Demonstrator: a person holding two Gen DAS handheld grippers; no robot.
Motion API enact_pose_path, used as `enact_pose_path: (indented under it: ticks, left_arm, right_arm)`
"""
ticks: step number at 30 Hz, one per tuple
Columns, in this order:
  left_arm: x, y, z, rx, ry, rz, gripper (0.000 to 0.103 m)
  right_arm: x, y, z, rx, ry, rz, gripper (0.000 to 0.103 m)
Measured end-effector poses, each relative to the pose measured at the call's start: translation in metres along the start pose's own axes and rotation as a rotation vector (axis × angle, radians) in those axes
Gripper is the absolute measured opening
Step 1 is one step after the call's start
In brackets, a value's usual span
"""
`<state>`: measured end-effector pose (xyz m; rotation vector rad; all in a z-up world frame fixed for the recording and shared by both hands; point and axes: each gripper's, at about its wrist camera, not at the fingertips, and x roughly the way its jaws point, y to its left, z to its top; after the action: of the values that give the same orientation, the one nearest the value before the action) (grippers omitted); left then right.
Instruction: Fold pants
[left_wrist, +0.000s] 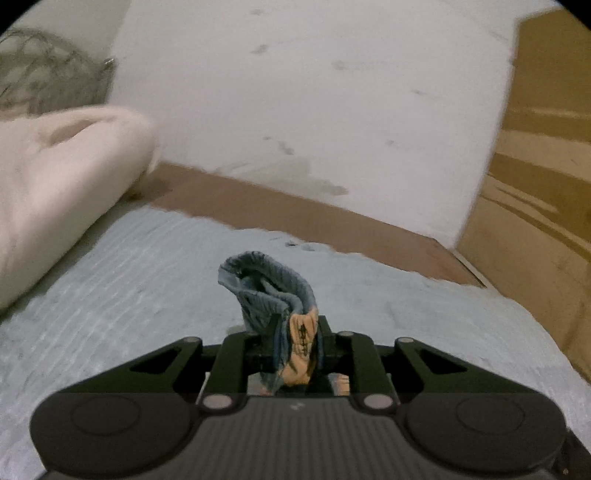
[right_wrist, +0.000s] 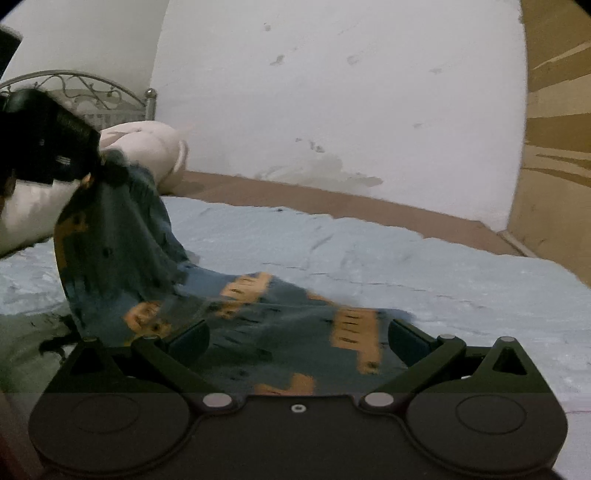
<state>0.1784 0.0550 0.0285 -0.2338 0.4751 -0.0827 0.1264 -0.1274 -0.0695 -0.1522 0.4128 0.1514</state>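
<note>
Pants (right_wrist: 258, 325), blue with orange patches: one end lifted off the pale blue bedspread (right_wrist: 369, 243), the rest lying on it. Left gripper (left_wrist: 295, 332): jaws clamped on a bunched edge of the fabric. Right gripper (right_wrist: 299, 332): jaws spread wide, cloth lying between them, pads not pressing. Pillow (left_wrist: 55, 184) at left, beside the wall (left_wrist: 314, 92).

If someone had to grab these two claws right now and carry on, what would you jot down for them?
Left claw: shut on a bunched edge of the blue patterned pants with orange patches, holding it up off the bed.
Right claw: open, empty, low over the part of the pants lying on the pale blue bedspread.
Done: one edge gripped and raised.
Left: the fold itself; no finished fold is visible.
</note>
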Motion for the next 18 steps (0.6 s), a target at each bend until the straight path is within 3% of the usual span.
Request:
enact_pose_path:
  ticks: [6,11,16,18]
  left_arm:
    - [0.004,-0.081,-0.005,0.181,0.052,-0.106,0.019]
    - [0.023,-0.146,-0.041,0.351,0.127,-0.168,0.021]
    - [0.042,-0.174,-0.083,0.43,0.219,-0.181,0.026]
    - [0.047,-0.18,-0.097,0.436,0.251,-0.193,0.034]
  right_arm:
    - [-0.027,-0.038,-0.016,0.0,-0.014,-0.086,0.102]
    - [-0.043,-0.07,-0.032,0.026,-0.002,-0.152,0.102]
    - [-0.051,-0.093,-0.049,0.053,0.029,-0.193,0.102]
    - [-0.054,-0.099,-0.054,0.06,0.037,-0.202,0.102]
